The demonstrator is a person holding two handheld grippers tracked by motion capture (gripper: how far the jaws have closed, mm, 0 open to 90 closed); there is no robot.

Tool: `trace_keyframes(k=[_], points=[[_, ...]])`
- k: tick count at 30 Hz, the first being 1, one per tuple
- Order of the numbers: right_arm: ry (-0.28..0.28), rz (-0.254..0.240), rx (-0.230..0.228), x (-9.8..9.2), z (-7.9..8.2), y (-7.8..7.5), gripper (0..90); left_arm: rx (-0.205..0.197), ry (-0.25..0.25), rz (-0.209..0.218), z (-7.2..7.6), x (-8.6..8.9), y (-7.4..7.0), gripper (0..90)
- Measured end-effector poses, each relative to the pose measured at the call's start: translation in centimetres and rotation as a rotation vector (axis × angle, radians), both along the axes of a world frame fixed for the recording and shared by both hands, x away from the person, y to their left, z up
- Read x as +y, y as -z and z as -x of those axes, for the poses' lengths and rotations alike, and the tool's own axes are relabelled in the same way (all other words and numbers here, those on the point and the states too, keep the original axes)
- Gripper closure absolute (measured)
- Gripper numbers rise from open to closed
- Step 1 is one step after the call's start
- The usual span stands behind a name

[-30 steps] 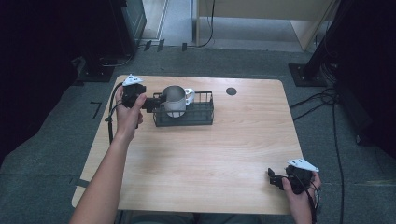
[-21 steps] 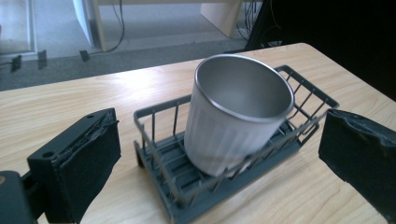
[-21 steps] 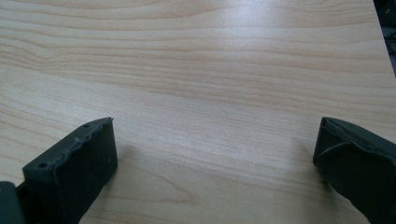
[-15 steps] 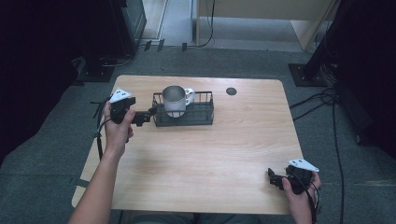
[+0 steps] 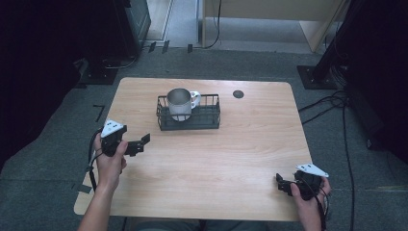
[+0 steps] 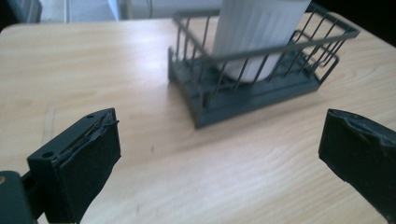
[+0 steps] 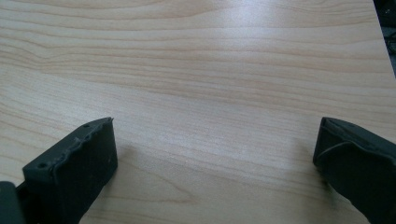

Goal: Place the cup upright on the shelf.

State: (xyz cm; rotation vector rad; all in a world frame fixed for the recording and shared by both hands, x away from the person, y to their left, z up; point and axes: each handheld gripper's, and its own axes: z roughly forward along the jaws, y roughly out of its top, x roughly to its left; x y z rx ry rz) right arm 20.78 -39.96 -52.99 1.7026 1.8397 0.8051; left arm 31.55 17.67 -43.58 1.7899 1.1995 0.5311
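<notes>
Wooden bench [image 5: 231, 163], pale grain, rounded corners; a small dark round disc [image 5: 238, 94] lies near its far edge. Dark wire basket [image 5: 188, 115], rectangular, stands at far centre. Inside it, at its left end, an upright metal mug [image 5: 179, 103] with white handle. Left gripper [image 5: 137, 144] open, empty, near the basket with bare wood between. Right gripper [image 5: 280, 182] open, empty, at the near right corner
</notes>
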Motion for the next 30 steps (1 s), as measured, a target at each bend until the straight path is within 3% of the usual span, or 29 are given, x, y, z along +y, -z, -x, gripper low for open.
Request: trace_keyframes(k=[3,6,9,14,18,19,23,25,28,30], points=[[0.0,0.001,0.001,0.0,0.0,0.0,0.0,0.013,-0.025,0.016,1.1,1.0,1.0,0.0],[-0.001,0.001,-0.001,0.0,0.0,0.0,0.0,0.026,-0.05,-0.012,2.3,1.7,2.2,0.0],[-0.001,0.002,-0.001,0.0,0.0,0.0,0.0,0.059,-0.059,-0.02,3.8,2.4,4.0,0.0],[-0.001,0.001,-0.001,0.0,0.0,0.0,0.0,0.091,-0.079,-0.016,4.9,3.1,5.5,0.0],[-0.001,0.001,0.0,0.0,0.0,0.0,0.0,0.115,-0.099,-0.045,5.9,3.7,6.8,0.0],[-0.001,0.001,0.0,0.0,0.0,0.0,0.0,0.13,-0.112,-0.074,6.2,4.0,7.4,0.0],[-0.001,0.001,0.0,0.0,0.0,0.0,0.0,0.142,-0.14,-0.076,6.7,4.7,8.0,0.0],[-0.001,0.001,0.0,0.0,0.0,0.0,0.0,0.141,-0.146,-0.098,6.9,4.8,8.0,0.0],[-0.001,0.001,0.0,0.0,0.0,0.0,0.0,0.175,-0.148,-0.142,7.0,4.6,8.2,0.0],[-0.001,0.001,0.0,0.0,0.0,0.0,0.0,0.177,-0.151,-0.147,7.0,4.5,8.2,0.0]])
